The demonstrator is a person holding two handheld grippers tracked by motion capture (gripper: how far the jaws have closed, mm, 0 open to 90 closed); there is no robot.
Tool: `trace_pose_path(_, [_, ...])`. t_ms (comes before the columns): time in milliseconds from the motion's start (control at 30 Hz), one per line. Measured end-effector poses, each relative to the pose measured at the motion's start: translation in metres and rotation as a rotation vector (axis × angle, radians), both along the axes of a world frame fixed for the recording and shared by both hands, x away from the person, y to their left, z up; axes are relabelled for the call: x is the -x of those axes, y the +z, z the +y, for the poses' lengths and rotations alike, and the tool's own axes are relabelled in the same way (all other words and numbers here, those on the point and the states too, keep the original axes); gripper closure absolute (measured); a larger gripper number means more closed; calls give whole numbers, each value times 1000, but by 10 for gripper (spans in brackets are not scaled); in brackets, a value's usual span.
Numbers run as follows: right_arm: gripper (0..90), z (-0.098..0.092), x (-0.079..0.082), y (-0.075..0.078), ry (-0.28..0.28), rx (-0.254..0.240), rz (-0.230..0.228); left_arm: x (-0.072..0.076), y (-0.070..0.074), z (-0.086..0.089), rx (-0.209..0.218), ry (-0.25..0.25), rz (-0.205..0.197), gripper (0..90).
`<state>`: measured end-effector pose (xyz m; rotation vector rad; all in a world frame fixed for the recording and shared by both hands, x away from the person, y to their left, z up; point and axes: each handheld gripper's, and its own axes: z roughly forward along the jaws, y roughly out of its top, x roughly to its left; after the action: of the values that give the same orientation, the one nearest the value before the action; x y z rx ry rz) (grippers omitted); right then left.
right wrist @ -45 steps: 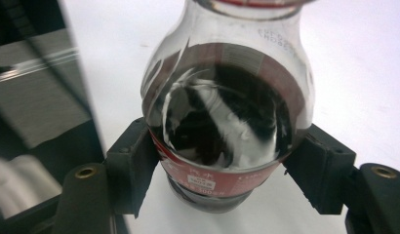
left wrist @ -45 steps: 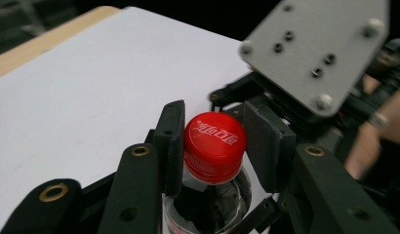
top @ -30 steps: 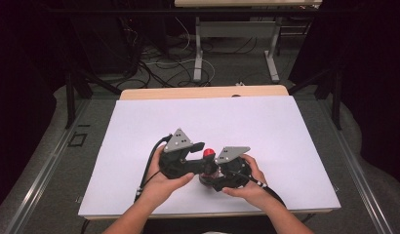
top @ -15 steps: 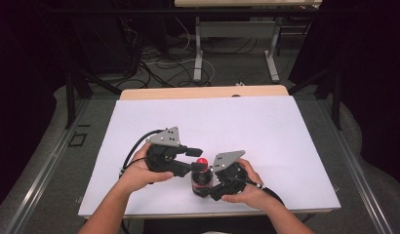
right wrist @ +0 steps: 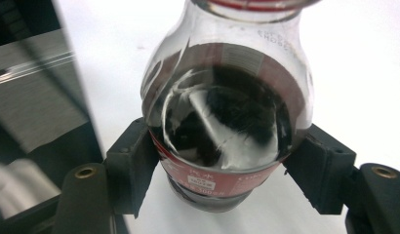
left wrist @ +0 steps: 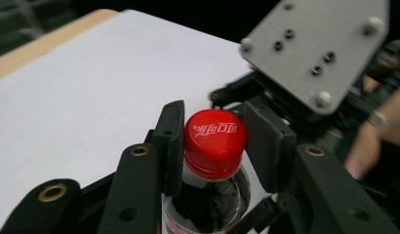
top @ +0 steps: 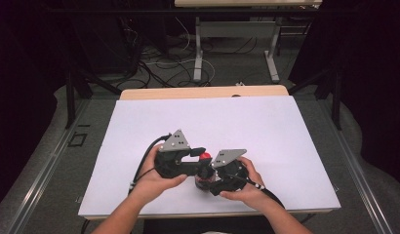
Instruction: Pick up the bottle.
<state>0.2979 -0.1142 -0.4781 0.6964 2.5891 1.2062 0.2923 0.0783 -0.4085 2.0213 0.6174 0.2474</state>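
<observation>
A small cola bottle (right wrist: 227, 112) with dark drink and a red label stands near the front middle of the white sheet (top: 212, 122). My right gripper (right wrist: 230, 146) is shut on its body, one pad on each side of the label. The red cap (left wrist: 215, 141) sits between the pads of my left gripper (left wrist: 216, 114), whose jaws have just been closing and now press on it. In the high view the left gripper (top: 202, 158) reaches in from the left onto the cap (top: 205, 156). The right gripper (top: 208, 183) holds the bottle from the right, lower down.
The right gripper's grey three-cornered plate (left wrist: 310, 48) stands just behind the cap. A bare wooden strip (top: 203, 91) runs along the table's far edge. Cables and table legs (top: 198, 48) lie on the floor beyond.
Half a second ago the left gripper sat further left with the bottle leaning toward the person. It has since come back to the right, and its jaws have closed on the cap.
</observation>
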Motion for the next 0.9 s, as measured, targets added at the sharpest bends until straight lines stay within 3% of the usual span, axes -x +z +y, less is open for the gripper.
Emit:
trace_pose_path(67, [312, 0, 0, -1, -31, 18, -18, 7, -2, -7, 3, 86, -12, 612])
trace_pose_path(100, [312, 0, 0, -1, -31, 18, -18, 7, -2, -7, 3, 86, -12, 612])
trace_pose_path(167, [312, 1, 0, -2, -57, 21, -14, 11, -3, -13, -9, 148, -18, 611])
trace_pose_path(233, [312, 1, 0, -3, -77, 11, -3, 12, -3, -14, -2, 172, -13, 612])
trace_pose_path(333, [311, 0, -1, -4, -73, 6, 4, 11, -4, -14, -5, 164, -17, 607])
trace_pose_path(367, [311, 0, -2, -4, -66, 7, -3, 9, -4, -12, 11, 152, -2, 605])
trace_pose_path(433, [311, -2, -4, -3, -34, 10, 12, 6, -1, -6, 25, 106, 21, 572])
trace_pose_path(467, [311, -3, -4, -3, -37, 1, 20, 6, -1, -6, 25, 106, 21, 549])
trace_pose_path(533, [311, -5, -5, -3, -8, -4, 36, 0, 5, 4, 44, 27, 17, 485])
trace_pose_path(600, [311, -6, -4, -2, 19, -9, 35, -4, 7, 9, 55, -63, 37, 445])
trace_pose_path(667, [311, -6, -3, -1, 50, -8, 24, -8, 8, 13, 43, -126, 36, 418])
trace_pose_path(800, [311, -5, 0, 1, 112, -10, 30, -15, 4, 14, 37, -281, 51, 415])
trace_pose_path(833, [311, -4, 0, 1, 127, -24, 32, -15, 4, 14, 37, -281, 51, 440])
trace_pose_path(900, [311, -2, 3, 1, 153, -20, 33, -18, 1, 16, 52, -334, 63, 525])
